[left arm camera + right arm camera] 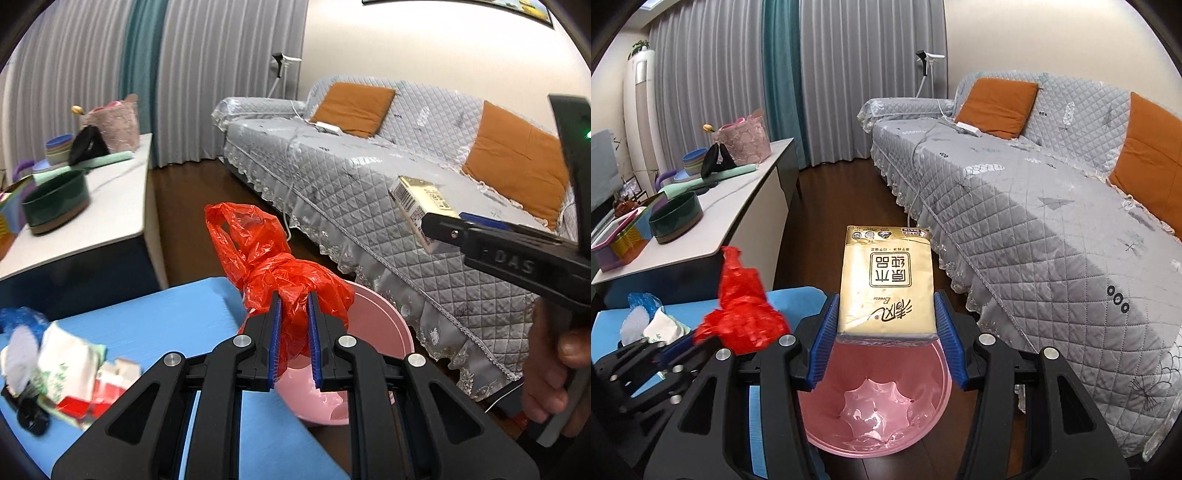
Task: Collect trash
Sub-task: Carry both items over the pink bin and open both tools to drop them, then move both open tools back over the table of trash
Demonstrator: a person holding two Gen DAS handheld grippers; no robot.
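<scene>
Left gripper [294, 314]: blue ribbed pads pinch the gathered neck of a crinkly red plastic bag [284, 273], glossy and bunched, its handle loops standing up.
Right gripper [886, 332]: jaws spread about halfway, clamped on the sides of a flat, soft-cornered golden tissue pack [886, 284] in shiny wrap.
Pink bin [875, 402]: round, smooth plastic, on the dark floor just off the blue table's corner; both held items hang above its rim.
Blue table [155, 321]: matte top; a heap of wrappers [62, 373] near its left edge, too blurred to sort.
Left view only: a hand [554, 373] gripping the right tool's handle.
Room: quilted grey sofa [1052, 206] with orange cushions, pleated grey curtains, white sideboard [731, 206].
</scene>
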